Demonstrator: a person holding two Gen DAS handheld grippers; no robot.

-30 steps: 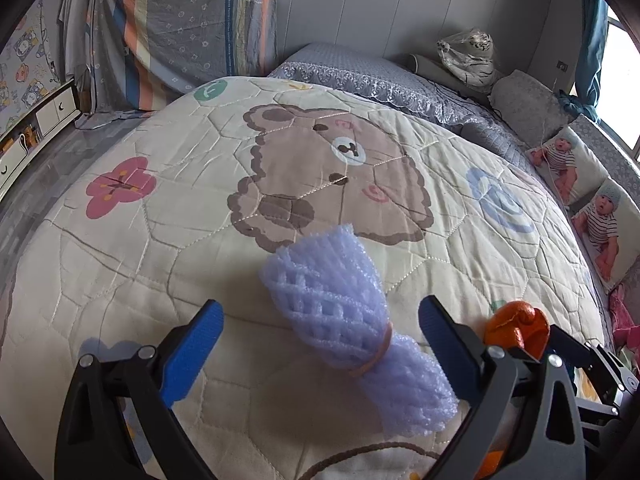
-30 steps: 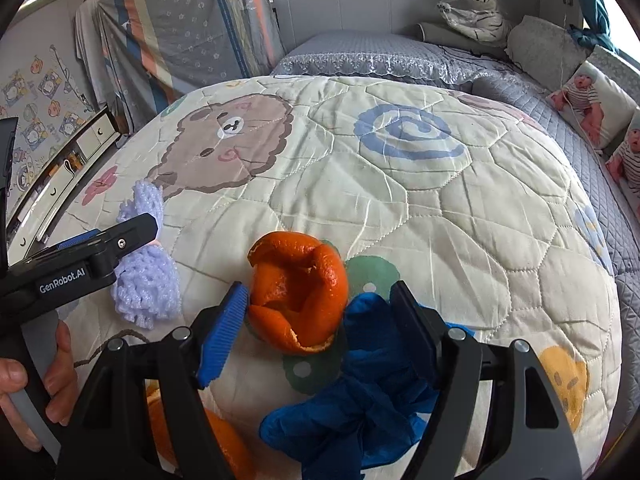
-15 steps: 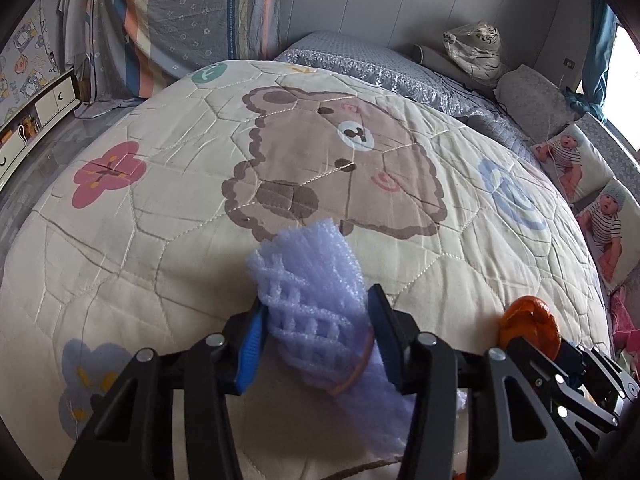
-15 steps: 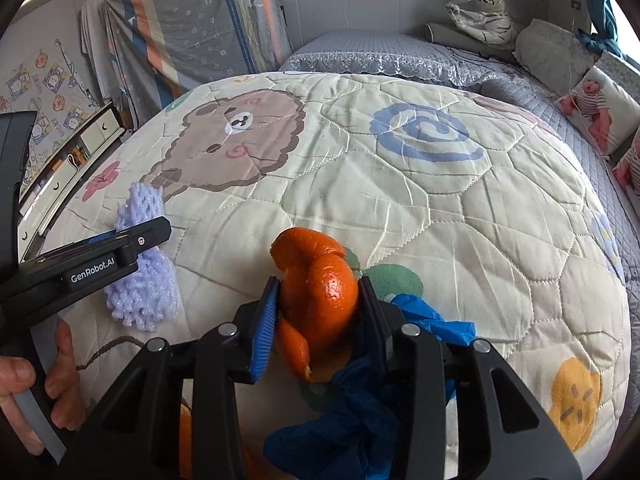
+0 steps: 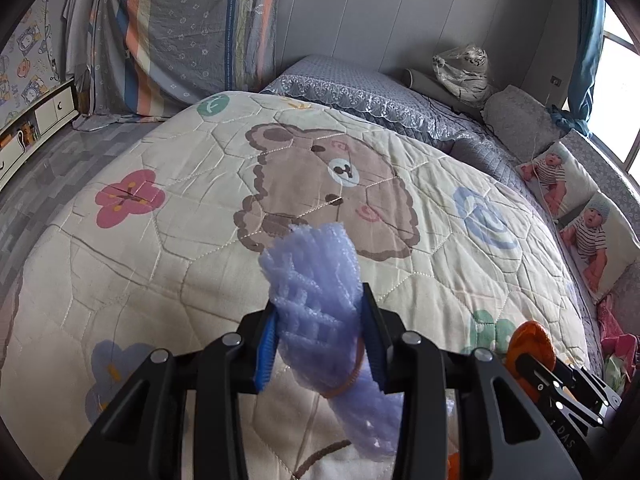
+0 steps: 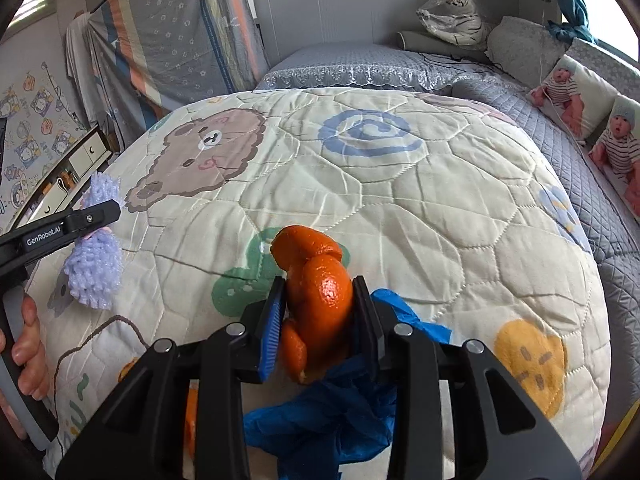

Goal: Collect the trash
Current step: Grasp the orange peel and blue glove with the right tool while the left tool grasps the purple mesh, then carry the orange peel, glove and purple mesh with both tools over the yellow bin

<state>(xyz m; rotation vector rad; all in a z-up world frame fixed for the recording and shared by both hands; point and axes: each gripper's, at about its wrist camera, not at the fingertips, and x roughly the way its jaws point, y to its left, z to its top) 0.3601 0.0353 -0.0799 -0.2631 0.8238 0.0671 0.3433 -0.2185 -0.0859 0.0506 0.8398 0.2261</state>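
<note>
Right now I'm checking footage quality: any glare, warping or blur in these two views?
Left wrist view: window blown out white at the right edge, fisheye bends the quilt into a dome, purple foam net sharp. Right wrist view: same bulging, orange peel crisp, corners vignetted black.

My bed is covered by a cream quilt (image 5: 168, 264) printed with a brown bear (image 5: 328, 192), a pink flower (image 5: 128, 200) to the left and a blue swirl (image 6: 370, 134) to the right. Far off lies a grey lace-edged pillow (image 5: 344, 88). A bagged plush tiger (image 6: 452, 16) sits at the far right, baby-print cushions (image 5: 576, 208) line the right, and a striped sheet (image 5: 188, 28) hangs far left.
</note>
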